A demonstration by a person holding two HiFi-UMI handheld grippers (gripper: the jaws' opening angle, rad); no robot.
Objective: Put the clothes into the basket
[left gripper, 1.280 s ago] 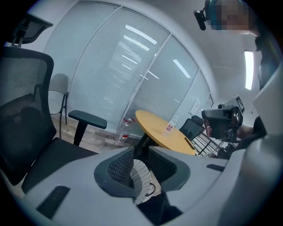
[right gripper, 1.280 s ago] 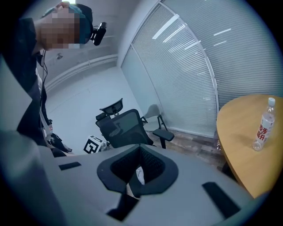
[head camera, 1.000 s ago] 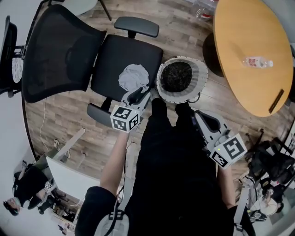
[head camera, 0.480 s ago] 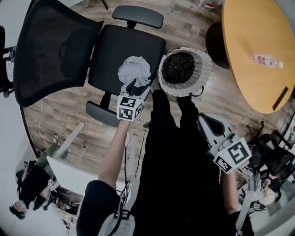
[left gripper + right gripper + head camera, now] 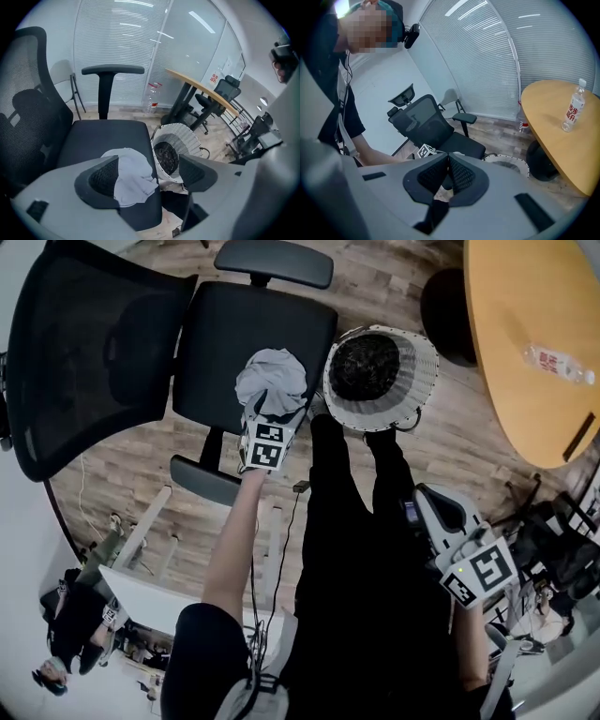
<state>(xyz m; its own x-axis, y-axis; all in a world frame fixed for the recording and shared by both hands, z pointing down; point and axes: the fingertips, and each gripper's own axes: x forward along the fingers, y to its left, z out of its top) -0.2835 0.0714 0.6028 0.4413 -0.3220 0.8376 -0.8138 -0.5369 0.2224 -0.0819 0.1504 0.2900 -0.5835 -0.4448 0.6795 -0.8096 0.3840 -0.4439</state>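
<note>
A crumpled light grey garment (image 5: 272, 382) lies on the black seat of an office chair (image 5: 234, 334). My left gripper (image 5: 274, 409) hangs low over the garment's near edge, its jaws opening and wide apart. In the left gripper view the garment (image 5: 133, 176) shows between the pads without being pressed. Right of the chair stands a white wicker basket (image 5: 417, 381) with dark clothing (image 5: 364, 367) inside; it also appears in the left gripper view, basket (image 5: 180, 140). My right gripper (image 5: 448, 176) is shut and empty, held low by the person's right side, gripper (image 5: 420, 502).
A round wooden table (image 5: 525, 334) with a plastic bottle (image 5: 555, 362) stands at the right. The chair's mesh back (image 5: 84, 352) and armrests (image 5: 272, 261) flank the seat. The person's dark-trousered legs (image 5: 347, 521) stand just before the basket. Clutter lies at the bottom left on the wood floor.
My left gripper has dropped toward the seat and over the grey garment while its jaws spread. The right gripper has sunk a little at the person's side.
</note>
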